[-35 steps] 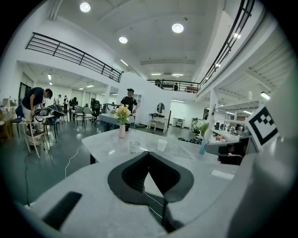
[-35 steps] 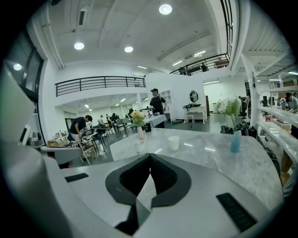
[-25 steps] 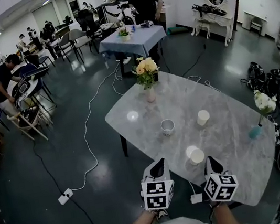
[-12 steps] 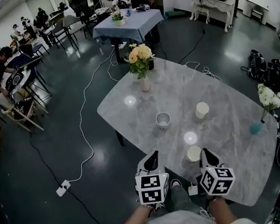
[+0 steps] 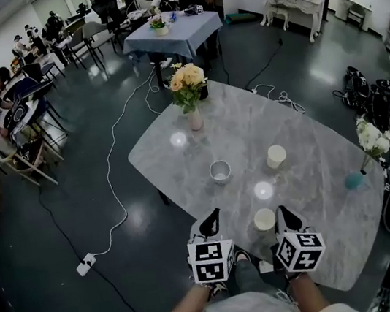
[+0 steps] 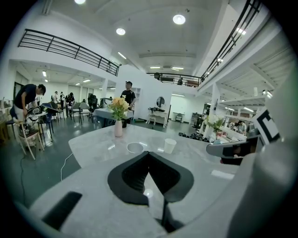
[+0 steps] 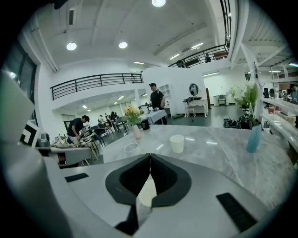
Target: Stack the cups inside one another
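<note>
Three cups stand on the marble table (image 5: 308, 125). A cream cup (image 5: 264, 220) is nearest, just left of my right gripper (image 5: 285, 213), and shows low behind its jaws as a cream cup (image 7: 147, 191). Another cream cup (image 5: 276, 156) (image 7: 177, 143) (image 6: 170, 145) stands farther back. A wide grey-white cup (image 5: 220, 172) (image 6: 135, 148) (image 7: 131, 148) sits left of it. My left gripper (image 5: 210, 222) hovers at the near table edge. Both grippers are shut and hold nothing; the left gripper (image 6: 149, 153) and right gripper (image 7: 150, 155) have their tips touching.
A vase of yellow flowers (image 5: 188, 90) stands at the table's far end. A blue vase with white flowers (image 5: 354, 179) is at its right edge. A cable and power strip (image 5: 86, 264) lie on the floor to the left. People and other tables fill the room behind.
Both grippers have moved forward and slightly down over the table's near edge, so the cups look closer. The jaws stay shut and no cup has moved.
</note>
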The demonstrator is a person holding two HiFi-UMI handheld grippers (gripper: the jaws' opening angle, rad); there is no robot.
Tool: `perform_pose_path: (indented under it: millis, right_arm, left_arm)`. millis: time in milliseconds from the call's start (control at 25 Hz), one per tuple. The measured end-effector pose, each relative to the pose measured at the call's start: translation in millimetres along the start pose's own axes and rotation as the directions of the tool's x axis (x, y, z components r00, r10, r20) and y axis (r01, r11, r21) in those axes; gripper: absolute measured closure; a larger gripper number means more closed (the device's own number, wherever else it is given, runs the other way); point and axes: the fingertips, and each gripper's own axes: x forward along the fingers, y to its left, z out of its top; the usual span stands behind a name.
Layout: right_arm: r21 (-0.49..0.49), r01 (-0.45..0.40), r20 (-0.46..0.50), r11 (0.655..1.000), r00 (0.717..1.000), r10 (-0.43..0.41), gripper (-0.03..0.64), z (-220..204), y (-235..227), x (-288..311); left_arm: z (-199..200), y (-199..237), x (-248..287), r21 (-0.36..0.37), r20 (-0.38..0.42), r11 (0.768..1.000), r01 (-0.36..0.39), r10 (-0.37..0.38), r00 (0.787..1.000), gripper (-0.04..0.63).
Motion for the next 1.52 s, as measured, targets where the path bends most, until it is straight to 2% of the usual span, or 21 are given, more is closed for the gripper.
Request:
perform_pose_path:
  millis: [480,920,1040,1280,1520]
  right_arm:
    - [0.022,0.025,-0.068,0.999,0.997,-0.024,0.607,-45.1,-7.9,-20.8]
    - [0.036,0.027,-0.123,0.999,0.992,-0.022,0.604,-88.2,-14.3,-18.7]
    - [0.039,0.012,-0.139,0.999,0.99,-0.006,0.552,-97.1,-13.5,-13.3]
    - [0.039,-0.022,-0.175,0.999,0.984,0.028,0.514,-112.5,-10.6,1.5]
    - [0.041,-0.044,-0.202,0.998,0.978,0.051,0.462,-124.4,-7.9,17.3]
  left_arm:
    - [-45.8,-13.4,-3.8,0.003,-0.091,0.999,0.042,-0.041,0.995,0.6]
    - [-95.9,-27.8,9.6,0.005,-0.182,0.997,0.082,-0.079,0.98,0.6]
    - [-106.2,-32.6,15.5,0.0,-0.201,0.996,0.088,-0.086,0.976,0.6]
    - [-121.7,-38.0,29.1,0.011,-0.233,0.995,0.099,-0.094,0.968,0.6]
    - [-135.9,-30.4,37.8,-0.007,-0.251,0.997,0.071,-0.07,0.965,0.6]
